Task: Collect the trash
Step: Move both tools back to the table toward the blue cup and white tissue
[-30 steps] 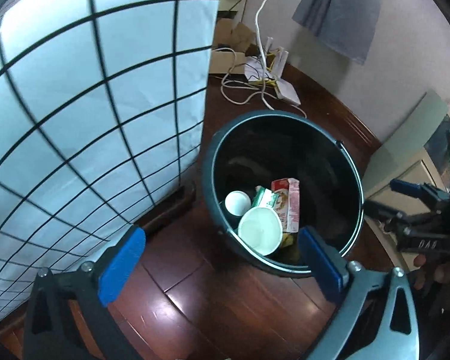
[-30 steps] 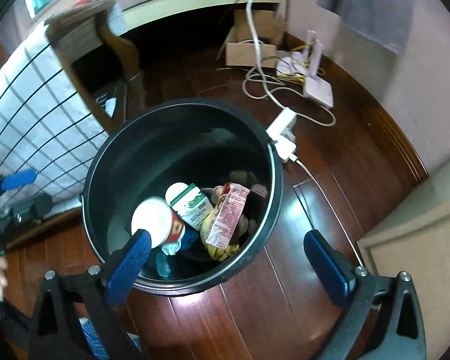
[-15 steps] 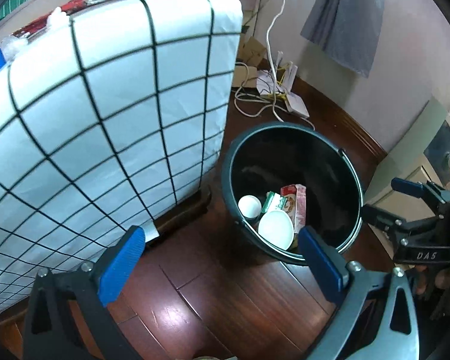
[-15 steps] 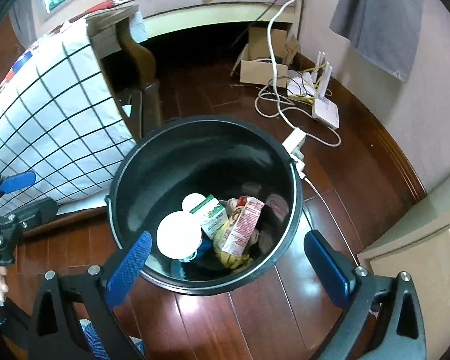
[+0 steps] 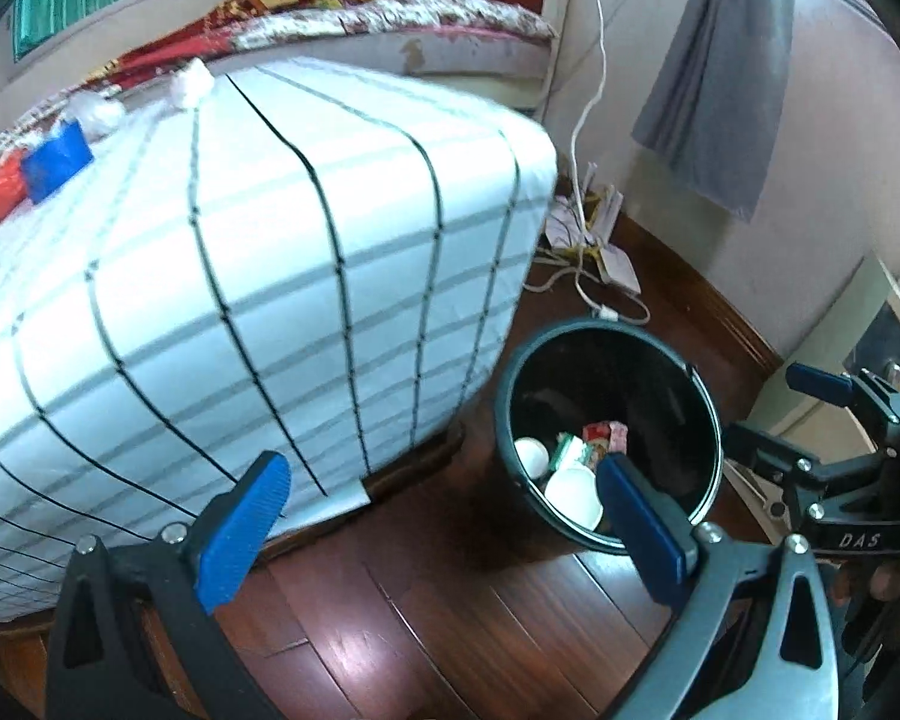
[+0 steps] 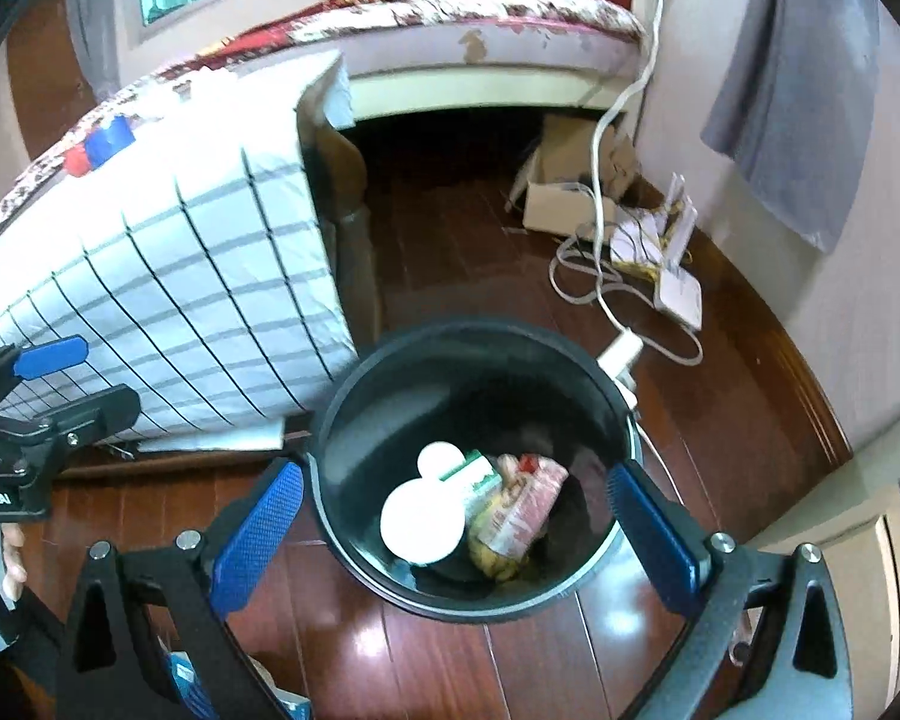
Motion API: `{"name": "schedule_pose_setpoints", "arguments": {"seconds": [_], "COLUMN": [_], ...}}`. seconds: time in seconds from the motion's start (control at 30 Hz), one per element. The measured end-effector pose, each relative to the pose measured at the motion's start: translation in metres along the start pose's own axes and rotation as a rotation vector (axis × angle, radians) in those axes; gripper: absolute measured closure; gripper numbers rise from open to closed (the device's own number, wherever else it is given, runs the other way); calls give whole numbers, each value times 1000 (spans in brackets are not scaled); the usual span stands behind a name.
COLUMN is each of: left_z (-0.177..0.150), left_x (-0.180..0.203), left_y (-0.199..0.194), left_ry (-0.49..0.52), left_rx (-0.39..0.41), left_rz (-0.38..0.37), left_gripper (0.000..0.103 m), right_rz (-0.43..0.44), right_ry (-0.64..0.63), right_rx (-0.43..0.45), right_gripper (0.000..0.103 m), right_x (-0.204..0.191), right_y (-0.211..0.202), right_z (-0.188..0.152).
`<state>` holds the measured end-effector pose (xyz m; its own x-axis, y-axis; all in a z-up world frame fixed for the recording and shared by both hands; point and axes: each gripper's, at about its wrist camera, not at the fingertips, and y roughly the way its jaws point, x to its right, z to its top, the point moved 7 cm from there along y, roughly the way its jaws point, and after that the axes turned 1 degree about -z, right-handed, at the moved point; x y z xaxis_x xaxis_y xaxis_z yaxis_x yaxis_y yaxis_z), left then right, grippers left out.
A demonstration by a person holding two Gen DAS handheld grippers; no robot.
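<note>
Right wrist view: black bin [image 6: 615, 420] on the wood floor [image 6: 438, 654] holds trash, namely a white lid [image 6: 420, 521], green-white carton [image 6: 477, 480] and red wrapper [image 6: 525, 510], all judged light, crushable, best pinched at an edge. Red item [image 5: 0, 195] and blue item [image 5: 54, 161] lie on the checked bedding [image 5: 270, 276] at ten o'clock, soft-looking. Left gripper [image 5: 444, 516] and right gripper [image 6: 450, 534] both spread wide, empty.

trash [image 6: 498, 510] in bin [image 6: 354, 420] beside bed [image 6: 168, 276]
</note>
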<state>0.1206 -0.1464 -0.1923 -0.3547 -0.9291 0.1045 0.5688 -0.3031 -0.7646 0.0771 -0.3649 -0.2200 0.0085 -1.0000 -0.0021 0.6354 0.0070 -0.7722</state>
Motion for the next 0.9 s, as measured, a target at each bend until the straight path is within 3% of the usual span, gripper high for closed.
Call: {"name": "schedule_pose_setpoints", "arguments": {"seconds": [0.53, 0.7, 0.9], "left_z": [39, 56, 77], "left_x": [-60, -104, -183], "left_y": [-52, -71, -79], "left_ry": [-70, -100, -190], "left_rx": [124, 172, 194], "left_rz": [70, 134, 214], "left_gripper": [1, 1, 2], "right_rz": [32, 84, 138], "right_ry": [-99, -133, -179], "right_rx": [128, 177, 193], "right_gripper": [0, 0, 0], "right_x": [-64, -96, -143], "right_y": [-36, -43, -31], "right_z": [74, 111, 158]}}
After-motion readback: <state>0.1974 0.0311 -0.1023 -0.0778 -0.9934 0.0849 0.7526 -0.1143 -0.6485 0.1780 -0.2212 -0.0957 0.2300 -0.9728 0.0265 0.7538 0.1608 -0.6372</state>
